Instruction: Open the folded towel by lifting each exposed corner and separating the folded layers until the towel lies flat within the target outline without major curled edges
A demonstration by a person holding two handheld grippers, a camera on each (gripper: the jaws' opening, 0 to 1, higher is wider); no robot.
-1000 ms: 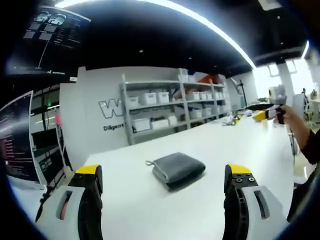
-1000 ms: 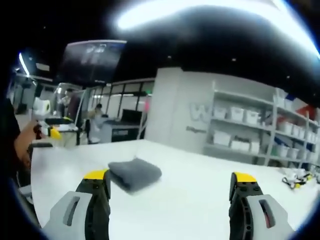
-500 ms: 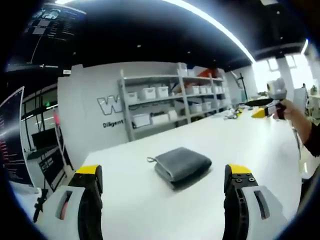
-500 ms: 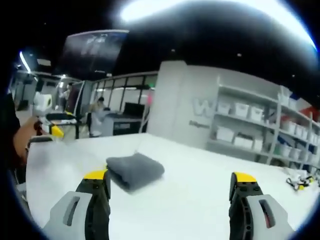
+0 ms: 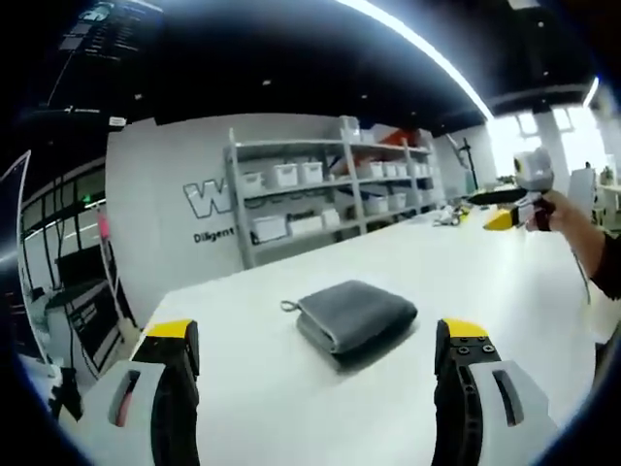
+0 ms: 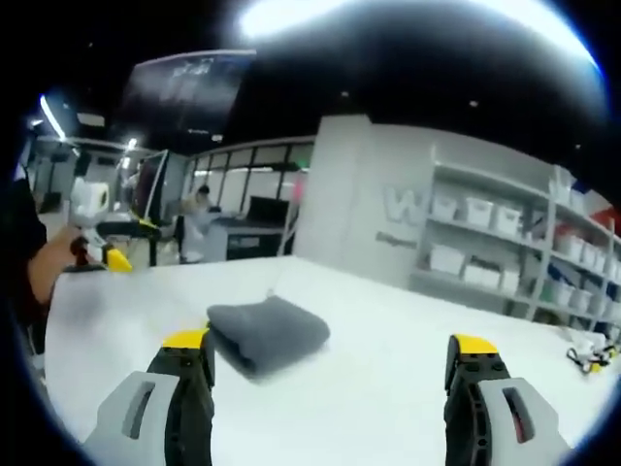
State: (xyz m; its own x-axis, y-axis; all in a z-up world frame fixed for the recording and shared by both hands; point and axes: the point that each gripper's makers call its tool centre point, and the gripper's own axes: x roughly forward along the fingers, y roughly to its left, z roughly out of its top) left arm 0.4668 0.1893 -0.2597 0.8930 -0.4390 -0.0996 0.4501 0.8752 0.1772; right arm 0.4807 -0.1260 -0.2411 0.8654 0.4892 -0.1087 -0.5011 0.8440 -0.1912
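A white table (image 5: 291, 388) is stretching across the room. At one o'clock in the left gripper view, shelves (image 5: 320, 189) are holding white bins against a grey wall (image 5: 165, 204). A ceiling light strip (image 5: 427, 49) is glowing overhead.

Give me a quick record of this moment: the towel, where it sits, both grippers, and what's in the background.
towel: grey towel, folded, with a small loop at one corner, lying untouched
surface: white table; no target outline can be made out
left gripper: left gripper open, empty, short of the towel
right gripper: right gripper open, empty, the towel near its left jaw, not touching it
background: shelving unit with white bins against a white wall
task state: unfolding not yet begun
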